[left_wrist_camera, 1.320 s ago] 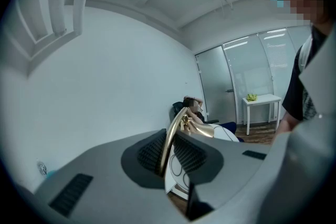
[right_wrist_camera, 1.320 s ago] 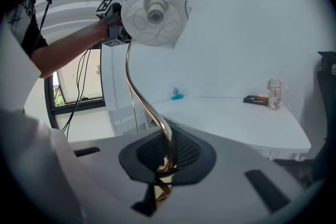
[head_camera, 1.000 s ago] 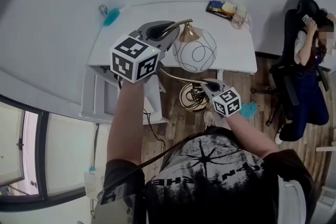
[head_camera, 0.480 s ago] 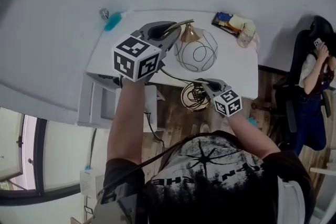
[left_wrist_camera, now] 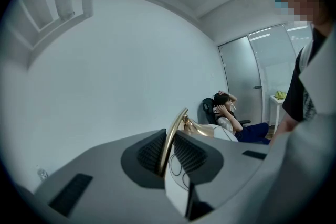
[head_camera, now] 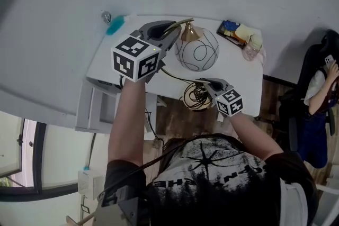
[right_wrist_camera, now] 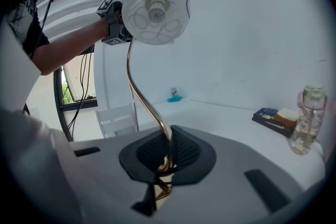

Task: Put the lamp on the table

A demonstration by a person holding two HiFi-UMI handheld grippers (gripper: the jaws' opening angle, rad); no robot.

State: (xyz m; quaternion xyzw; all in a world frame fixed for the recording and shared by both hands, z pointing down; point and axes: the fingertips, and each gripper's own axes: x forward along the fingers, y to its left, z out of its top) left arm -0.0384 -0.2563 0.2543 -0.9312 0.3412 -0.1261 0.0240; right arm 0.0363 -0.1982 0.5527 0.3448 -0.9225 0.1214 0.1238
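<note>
Two grippers (head_camera: pixel 170 30) (head_camera: pixel 204 84) on lamp (head_camera: pixel 197 50) stem.

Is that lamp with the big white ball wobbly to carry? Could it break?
Probably top-heavy: the round shade sits at the end of a thin, curved gold stem, so it may wobble. The shade looks like glass, so it is likely fragile. The stem seems stiff, holding its curve while gripped at two places.

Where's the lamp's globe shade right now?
Head view, centre: the globe shade hangs over the white table, just right of the left tool clamped on the brass stem, bottle further right.
</note>
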